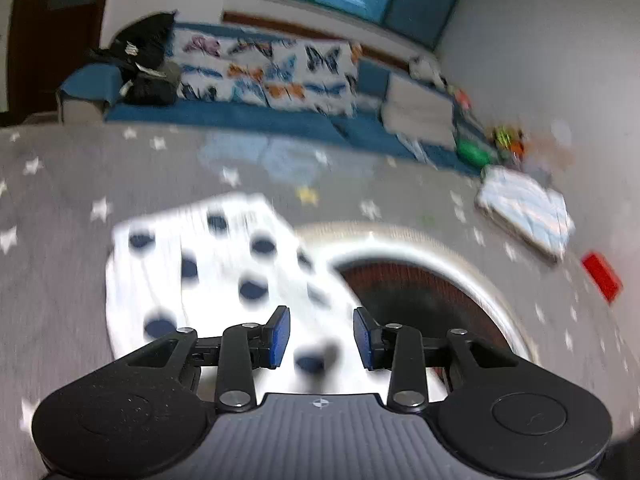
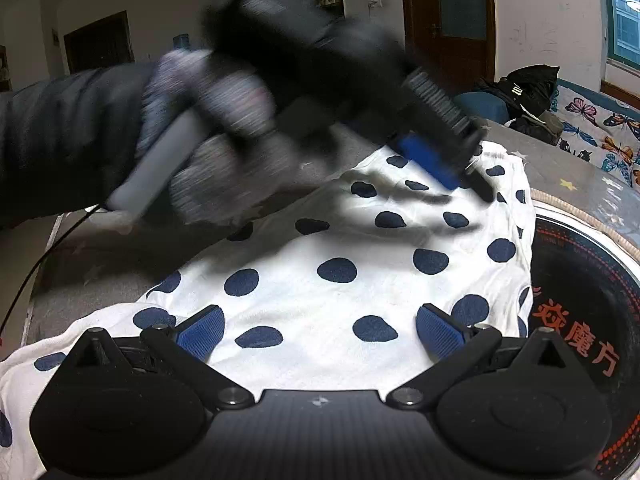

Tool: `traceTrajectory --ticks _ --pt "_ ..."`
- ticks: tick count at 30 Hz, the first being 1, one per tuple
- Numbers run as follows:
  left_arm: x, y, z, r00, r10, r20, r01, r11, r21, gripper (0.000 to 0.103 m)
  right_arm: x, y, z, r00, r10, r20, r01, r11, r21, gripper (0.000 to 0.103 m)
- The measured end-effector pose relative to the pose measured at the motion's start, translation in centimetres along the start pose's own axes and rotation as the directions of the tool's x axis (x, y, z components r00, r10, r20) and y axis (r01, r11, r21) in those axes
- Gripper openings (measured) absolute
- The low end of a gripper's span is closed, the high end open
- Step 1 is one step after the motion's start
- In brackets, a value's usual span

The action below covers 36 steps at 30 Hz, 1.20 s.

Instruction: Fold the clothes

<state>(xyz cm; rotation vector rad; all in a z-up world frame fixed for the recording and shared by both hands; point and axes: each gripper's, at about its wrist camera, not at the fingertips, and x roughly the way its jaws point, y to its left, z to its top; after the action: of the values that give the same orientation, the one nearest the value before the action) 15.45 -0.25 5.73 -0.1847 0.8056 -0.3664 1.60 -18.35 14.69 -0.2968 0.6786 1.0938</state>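
1. A white cloth (image 2: pixel 340 256) with navy dots is seen spread on a grey star-print table (image 1: pixel 60 240). One side overlaps the rim of a round inset burner (image 2: pixel 580 280) in the tabletop.
2. Left gripper (image 1: pixel 322 336): pads held apart, nothing between them. It is poised over the cloth near its burner-side edge. In the right view it is blurred above the far part of the cloth; contact cannot be judged.
3. Right gripper (image 2: pixel 320 332): jaws wide apart, empty, low over the near part of the cloth.
4. Progress, as judged: early. The cloth lies mostly flat in a single layer, with rumples along the near left edge. No finished fold is visible.
5. Garment type cannot be told; sleeves and collar are not made out.
6. Left to do, as judged: edges to be gripped, the cloth to be doubled over, then squared and smoothed.
7. Background noted: a folded pale-blue item (image 1: pixel 528 212) and a red block (image 1: pixel 602 276) on the table's far side, well apart from the cloth; a butterfly-print sofa (image 1: pixel 272 68) behind.
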Motion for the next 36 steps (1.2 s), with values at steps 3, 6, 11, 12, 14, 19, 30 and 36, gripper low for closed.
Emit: traceTrajectory --ticks 3,6,11,12,14,19,30,36 --pt "-1.1 -0.2 -2.0 1.0 -0.016 -0.023 0.017 1.0 0.022 0.037 0.0 -0.1 0.1 1.0 0.002 0.001 -0.002 1.0 0.002 0.103" --pt "-2.0 -0.5 -3.6 0.999 -0.015 -0.036 0.017 0.997 0.079 0.037 0.0 -0.2 0.1 1.0 0.005 0.002 -0.005 1.0 0.006 0.103" --pt "-2.0 -0.7 -4.1 1.0 0.01 -0.024 -0.006 0.989 0.149 0.038 0.0 -0.1 0.0 1.0 0.003 0.002 -0.003 1.0 0.004 0.103" --pt "-1.8 -0.6 -3.9 1.0 0.014 -0.02 -0.011 0.989 0.15 0.039 0.0 -0.1 0.0 1.0 0.003 0.002 -0.003 1.0 0.004 0.103" --pt "-1.3 -0.4 -3.3 1.0 0.026 -0.009 -0.024 0.988 0.153 0.039 0.0 -0.1 0.1 1.0 0.003 0.002 -0.003 1.0 0.004 0.103" --pt "0.7 0.3 -1.1 0.997 0.07 0.014 -0.071 0.984 0.162 0.044 0.0 -0.1 0.1 1.0 0.002 0.002 -0.002 1.0 0.003 0.103" --pt "4.9 1.0 3.2 0.989 0.14 0.056 -0.148 0.975 0.169 0.047 0.0 -0.1 0.0 1.0 0.005 0.004 -0.005 1.0 0.007 0.103" --pt "3.6 3.3 4.2 0.99 0.102 0.096 -0.106 0.994 0.037 0.047 -0.1 -0.1 0.0 1.0 0.008 0.006 -0.008 1.0 0.011 0.103"
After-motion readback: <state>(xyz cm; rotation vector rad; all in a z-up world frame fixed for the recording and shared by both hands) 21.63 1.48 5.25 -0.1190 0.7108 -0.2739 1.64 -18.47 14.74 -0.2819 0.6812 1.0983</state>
